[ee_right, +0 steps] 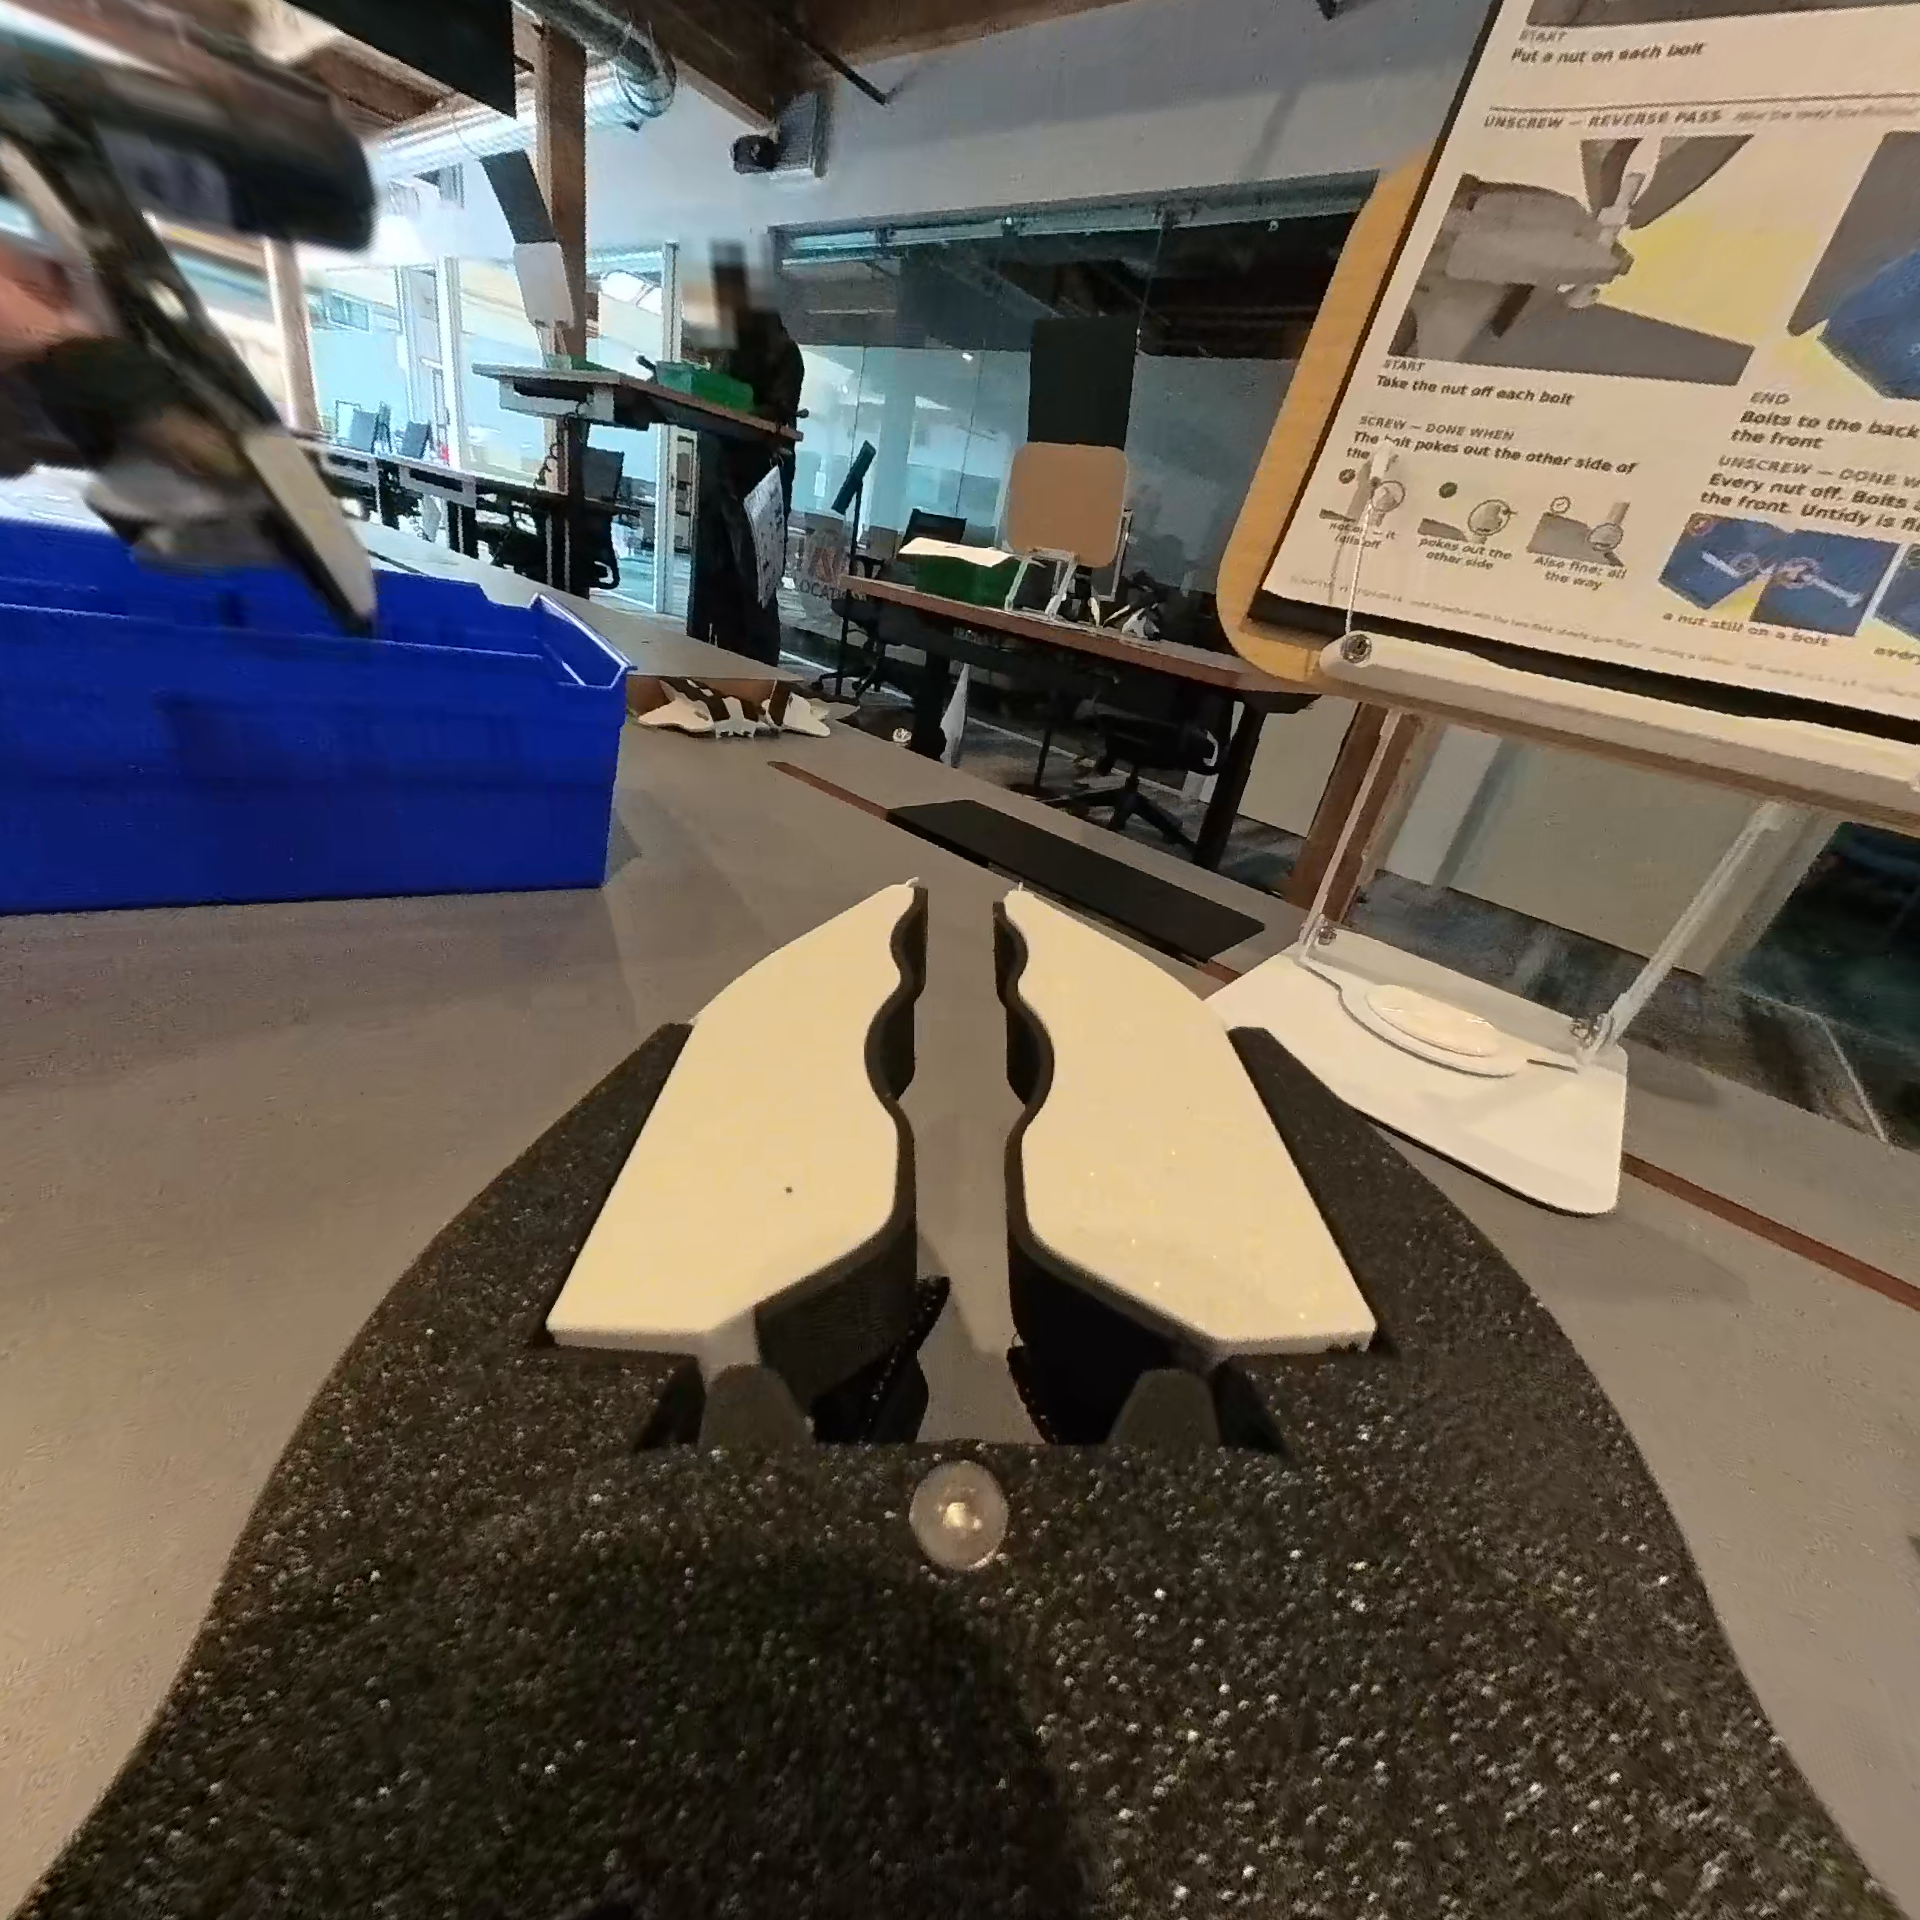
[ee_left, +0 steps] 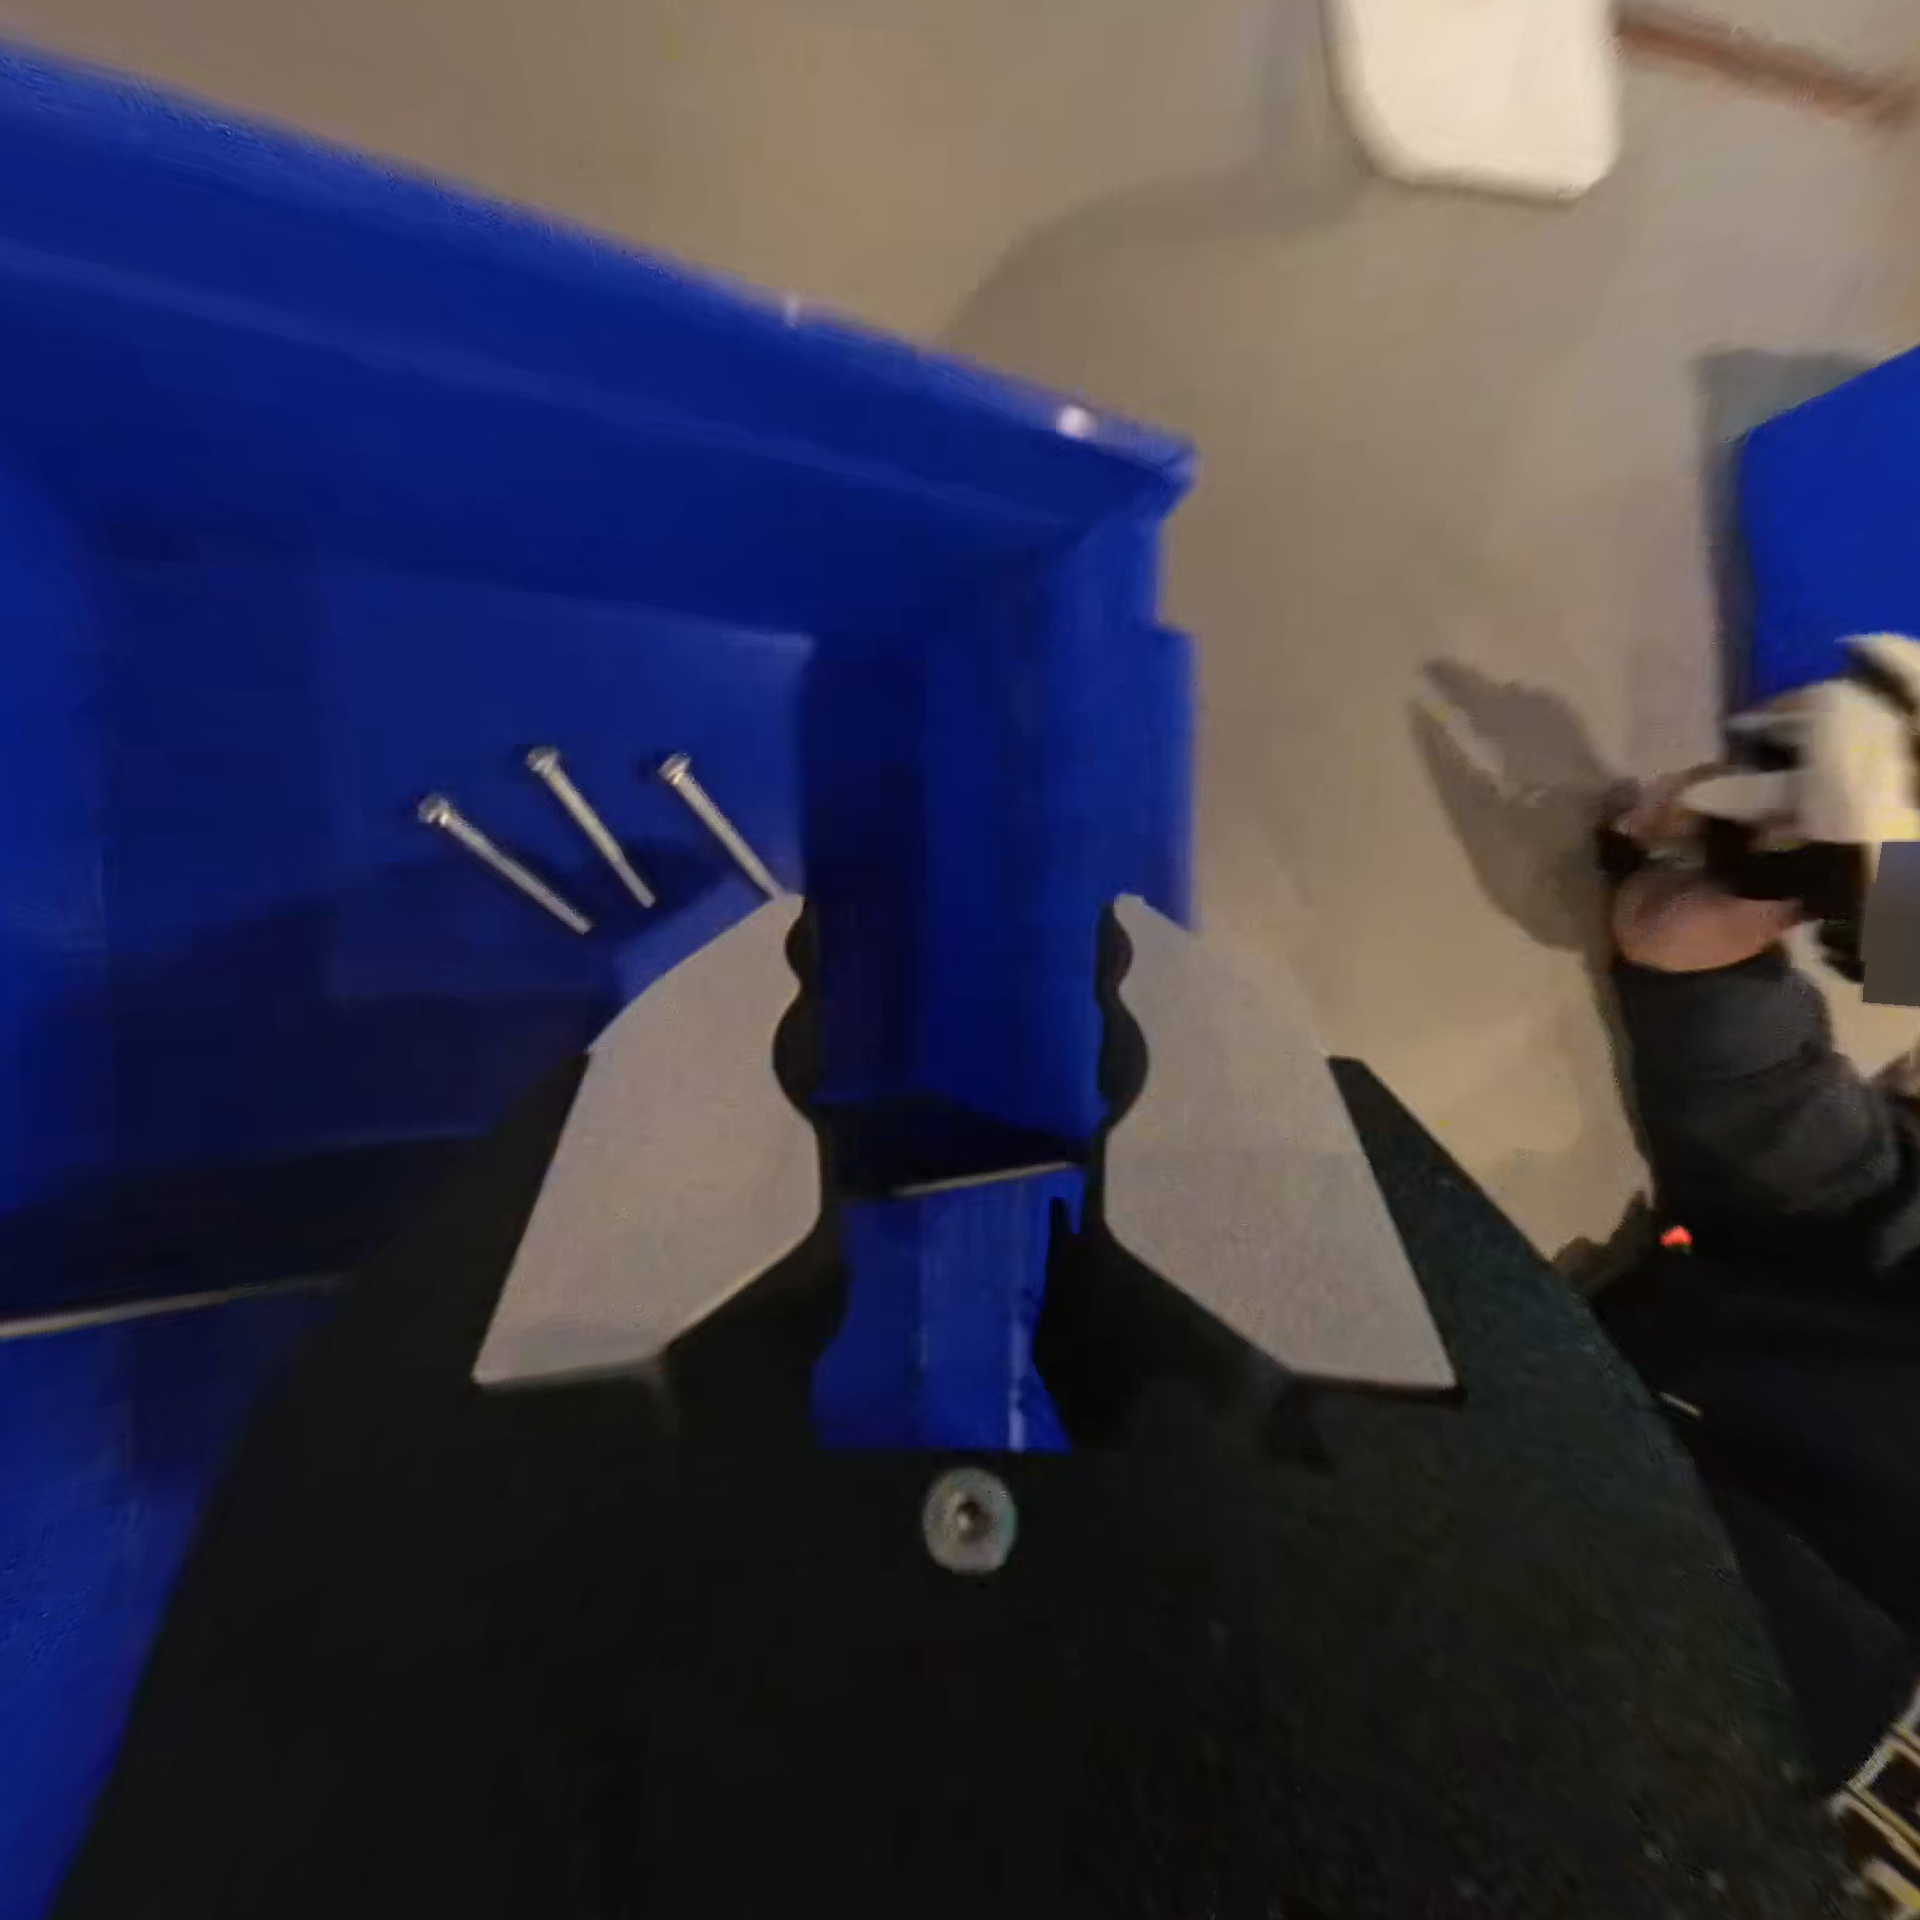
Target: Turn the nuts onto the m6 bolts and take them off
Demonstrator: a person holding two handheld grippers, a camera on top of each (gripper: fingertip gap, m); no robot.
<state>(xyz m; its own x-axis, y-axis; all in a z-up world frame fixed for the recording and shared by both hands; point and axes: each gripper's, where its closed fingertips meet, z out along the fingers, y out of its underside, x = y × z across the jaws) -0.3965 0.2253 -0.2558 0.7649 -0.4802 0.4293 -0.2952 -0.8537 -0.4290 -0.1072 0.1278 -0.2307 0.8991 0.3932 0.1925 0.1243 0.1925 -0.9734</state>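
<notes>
Three thin silver bolts (ee_left: 587,826) lie side by side on the floor of a blue bin (ee_left: 520,468). My left gripper (ee_left: 956,914) is open, its fingers down inside the bin on either side of a ribbed corner of the wall, just right of the bolts. In the right wrist view it (ee_right: 348,603) dips into the same bin (ee_right: 312,748) from above. My right gripper (ee_right: 958,894) is low over the grey table (ee_right: 312,1091), its fingers nearly together with a narrow gap and nothing between them. It also shows blurred in the left wrist view (ee_left: 1475,727). I see no nuts.
A second blue bin (ee_left: 1829,520) is at the right edge. An instruction board (ee_right: 1662,364) on a white stand (ee_right: 1455,1070) is at my right. A black strip (ee_right: 1070,883) lies on the table ahead. A person (ee_right: 748,468) stands at a far desk. About 30 cm separates my left fingertips from my right.
</notes>
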